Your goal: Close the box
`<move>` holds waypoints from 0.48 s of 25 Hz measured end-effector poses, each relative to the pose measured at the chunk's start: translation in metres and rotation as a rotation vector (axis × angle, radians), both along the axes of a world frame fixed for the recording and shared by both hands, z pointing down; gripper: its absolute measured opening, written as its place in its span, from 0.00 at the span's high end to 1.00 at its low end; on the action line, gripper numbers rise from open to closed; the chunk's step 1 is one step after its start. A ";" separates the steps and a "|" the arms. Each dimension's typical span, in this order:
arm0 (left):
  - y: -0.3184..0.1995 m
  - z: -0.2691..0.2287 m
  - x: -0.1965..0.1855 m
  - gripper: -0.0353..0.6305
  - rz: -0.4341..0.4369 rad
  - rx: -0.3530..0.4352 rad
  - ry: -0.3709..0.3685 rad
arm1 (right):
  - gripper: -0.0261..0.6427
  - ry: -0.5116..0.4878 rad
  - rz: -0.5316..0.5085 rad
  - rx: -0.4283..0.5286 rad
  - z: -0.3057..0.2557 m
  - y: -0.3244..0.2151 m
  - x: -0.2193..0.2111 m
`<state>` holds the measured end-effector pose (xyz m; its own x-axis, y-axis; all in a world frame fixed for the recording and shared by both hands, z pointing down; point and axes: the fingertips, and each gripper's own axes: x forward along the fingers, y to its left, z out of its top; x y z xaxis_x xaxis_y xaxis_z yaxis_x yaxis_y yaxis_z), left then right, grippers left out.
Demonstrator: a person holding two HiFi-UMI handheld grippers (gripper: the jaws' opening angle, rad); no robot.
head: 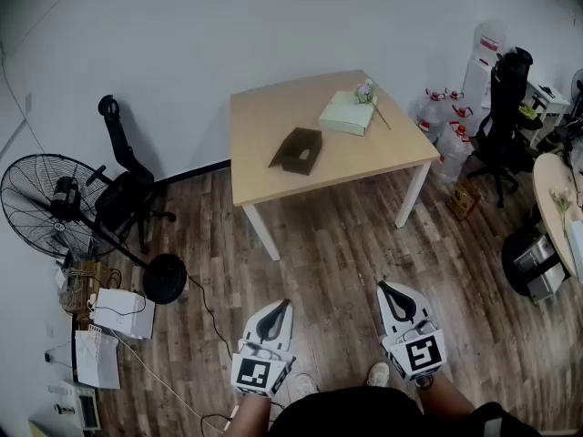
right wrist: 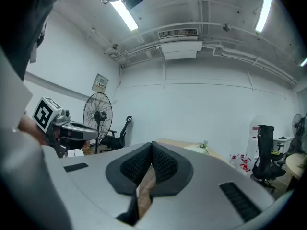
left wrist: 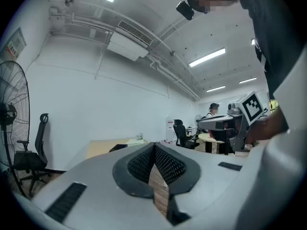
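A dark brown open box lies on the light wooden table, far ahead of me in the head view. In the left gripper view the box shows as a low dark shape on the table top. My left gripper is held low over the wooden floor, shut with nothing between its pads. My right gripper hangs beside it, also shut and empty. Both are well short of the table. Each gripper view shows its own jaw tips meeting.
A pale green flat box with a small object on it lies at the table's far right. A standing fan and black chair stand left. Water bottles, another chair and a round table stand right. Cables and papers lie on the floor at left.
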<state>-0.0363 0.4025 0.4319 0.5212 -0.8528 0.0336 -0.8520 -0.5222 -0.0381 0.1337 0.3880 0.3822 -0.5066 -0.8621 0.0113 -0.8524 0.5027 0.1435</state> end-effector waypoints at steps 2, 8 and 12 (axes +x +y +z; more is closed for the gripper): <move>-0.001 0.000 -0.003 0.93 -0.007 -0.012 0.009 | 0.94 0.010 0.001 -0.001 0.008 -0.001 0.001; -0.005 0.006 -0.018 0.93 -0.002 -0.021 0.020 | 0.94 0.010 0.027 0.016 0.016 -0.009 -0.008; -0.007 0.016 -0.035 0.93 0.015 -0.031 0.017 | 0.94 -0.044 0.086 0.069 0.011 -0.011 -0.019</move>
<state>-0.0714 0.3958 0.4475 0.5349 -0.8434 0.0507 -0.8442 -0.5359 -0.0075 0.1144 0.3766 0.3927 -0.4297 -0.9002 -0.0707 -0.8981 0.4180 0.1365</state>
